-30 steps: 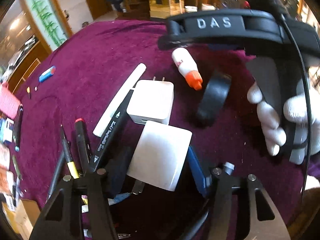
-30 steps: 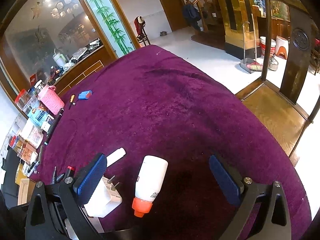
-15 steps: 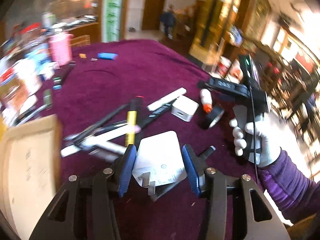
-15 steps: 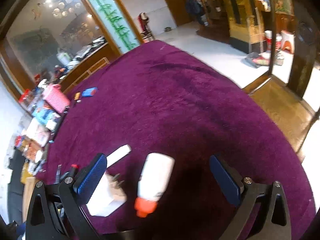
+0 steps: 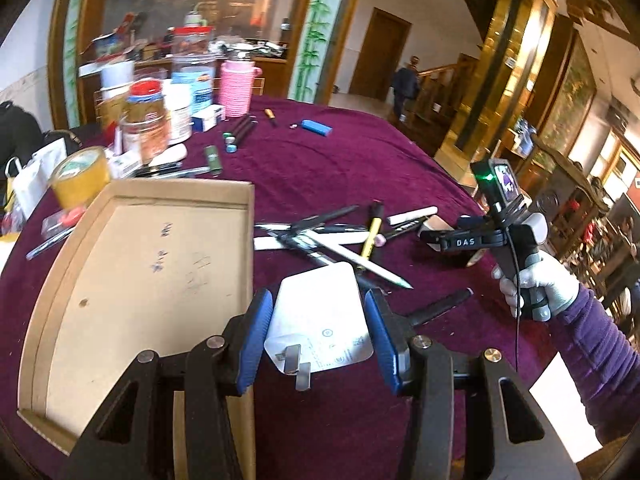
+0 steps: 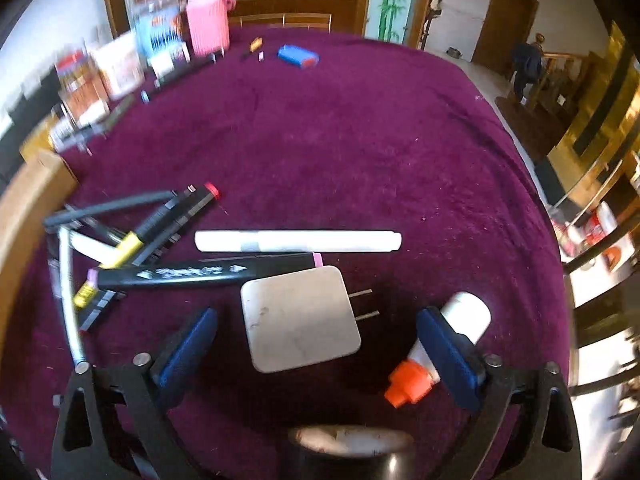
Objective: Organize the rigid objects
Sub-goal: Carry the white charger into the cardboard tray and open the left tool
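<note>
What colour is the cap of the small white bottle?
Orange. The cap of the bottle shows best in the right wrist view.

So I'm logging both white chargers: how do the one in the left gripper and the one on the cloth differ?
The held charger is clamped in the left gripper, lifted, prongs toward the camera. The loose charger lies flat between the open right gripper's fingers, prongs pointing right. Both are white, rounded, two-pronged.

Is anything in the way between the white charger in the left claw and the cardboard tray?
Nothing visible. The left gripper holds the white charger right beside the cardboard tray; only the tray's low side wall lies between them.
</note>
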